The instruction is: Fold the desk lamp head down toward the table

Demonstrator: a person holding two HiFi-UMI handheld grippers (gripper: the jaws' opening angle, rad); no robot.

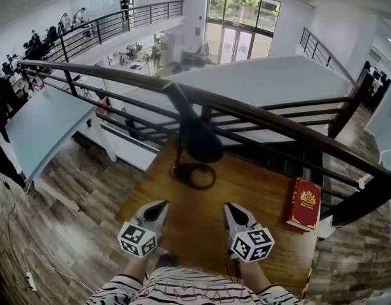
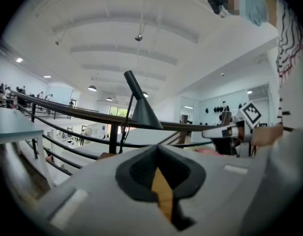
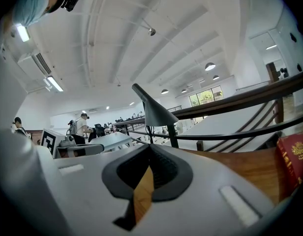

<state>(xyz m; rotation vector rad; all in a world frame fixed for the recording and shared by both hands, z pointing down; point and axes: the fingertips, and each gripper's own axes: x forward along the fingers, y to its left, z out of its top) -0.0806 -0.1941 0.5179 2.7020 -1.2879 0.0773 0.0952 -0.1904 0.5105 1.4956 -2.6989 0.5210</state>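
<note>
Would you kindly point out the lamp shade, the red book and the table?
lamp shade (image 1: 202,142): head view, cone's side.
red book (image 1: 303,203): head view, front cover.
table (image 1: 246,189): head view, bare wood top.

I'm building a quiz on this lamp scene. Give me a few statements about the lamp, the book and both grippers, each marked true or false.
1. The left gripper and the right gripper are both shut and empty. True.
2. The red book lies on the left side of the table. False: it lies near the table's right edge.
3. The desk lamp stands on the table ahead of both grippers, by the railing. True.
4. The right gripper clamps the lamp head. False: it is apart from the lamp and touches nothing.
</note>
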